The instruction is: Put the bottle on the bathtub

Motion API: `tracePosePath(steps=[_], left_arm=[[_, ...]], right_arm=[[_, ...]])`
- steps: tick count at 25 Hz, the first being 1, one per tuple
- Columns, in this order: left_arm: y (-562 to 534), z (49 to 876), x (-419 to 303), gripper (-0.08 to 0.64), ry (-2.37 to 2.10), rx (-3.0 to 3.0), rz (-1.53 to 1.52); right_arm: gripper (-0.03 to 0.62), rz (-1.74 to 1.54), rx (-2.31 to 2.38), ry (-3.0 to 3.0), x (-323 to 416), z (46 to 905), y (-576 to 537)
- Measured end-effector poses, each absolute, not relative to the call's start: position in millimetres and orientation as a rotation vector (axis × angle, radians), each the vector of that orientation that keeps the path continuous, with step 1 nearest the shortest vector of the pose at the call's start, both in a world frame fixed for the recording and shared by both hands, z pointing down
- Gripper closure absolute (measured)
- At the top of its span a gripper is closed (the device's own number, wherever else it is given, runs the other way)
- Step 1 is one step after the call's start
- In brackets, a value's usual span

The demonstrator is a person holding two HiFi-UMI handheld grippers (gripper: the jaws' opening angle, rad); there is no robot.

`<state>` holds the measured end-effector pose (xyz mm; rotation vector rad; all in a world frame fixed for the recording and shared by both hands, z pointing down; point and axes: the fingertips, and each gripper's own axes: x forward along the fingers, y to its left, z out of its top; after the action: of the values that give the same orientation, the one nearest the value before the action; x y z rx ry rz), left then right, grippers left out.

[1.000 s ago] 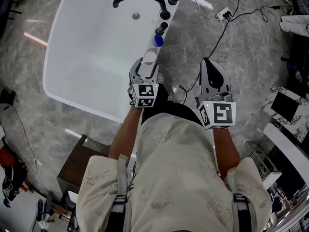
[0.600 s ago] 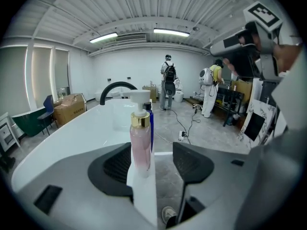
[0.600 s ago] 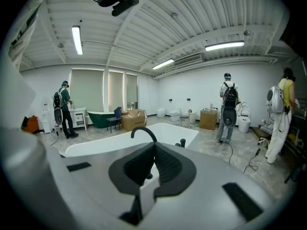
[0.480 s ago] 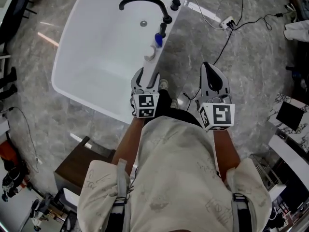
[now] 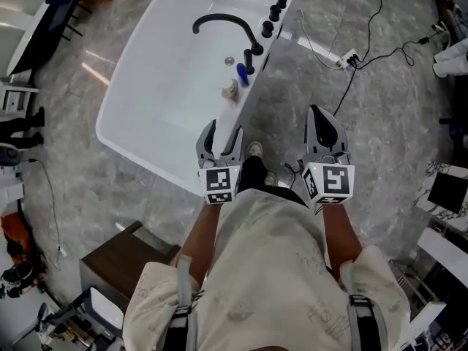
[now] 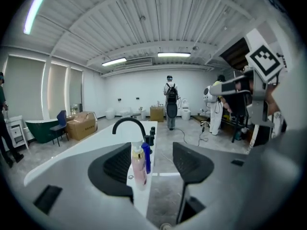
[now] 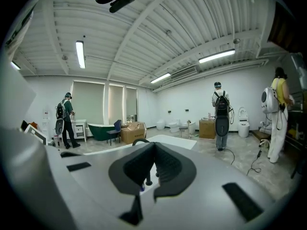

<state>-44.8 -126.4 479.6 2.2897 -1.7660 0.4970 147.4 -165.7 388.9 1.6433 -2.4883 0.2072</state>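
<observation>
Edges: I see the bathtub (image 5: pixel 172 108) ledge running straight ahead of my left gripper (image 5: pixel 224 134), with open grey floor (image 5: pixel 292 101) to its right.
Left claw: jaws wide apart, holding nothing.
Right claw: my right gripper (image 5: pixel 322 123) has its jaws pressed together, over the floor.
Bottle: the pink bottle (image 5: pixel 232 90) stands upright on the ledge, just beside a blue bottle (image 5: pixel 242 74), well ahead of the left jaws.

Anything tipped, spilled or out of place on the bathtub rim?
Nothing stands out. The pink bottle stands upright on the rim of the bathtub beside the blue bottle, with no spill visible. The left gripper is open and clear of it.
</observation>
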Motion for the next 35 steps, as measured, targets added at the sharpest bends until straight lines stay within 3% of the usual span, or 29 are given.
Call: tracePosePath(steps=[22, 35], left_arm=[[-75, 296, -19, 0.305, -1.807, 2.439, 0.032], [-72, 246, -28, 0.314, -1.938, 2.496, 0.059]], right_arm=[[0.603, 0.053, 1.822, -2.567, 186, 282, -104], [0.603, -0.094, 1.828, -2.562, 185, 246, -102]])
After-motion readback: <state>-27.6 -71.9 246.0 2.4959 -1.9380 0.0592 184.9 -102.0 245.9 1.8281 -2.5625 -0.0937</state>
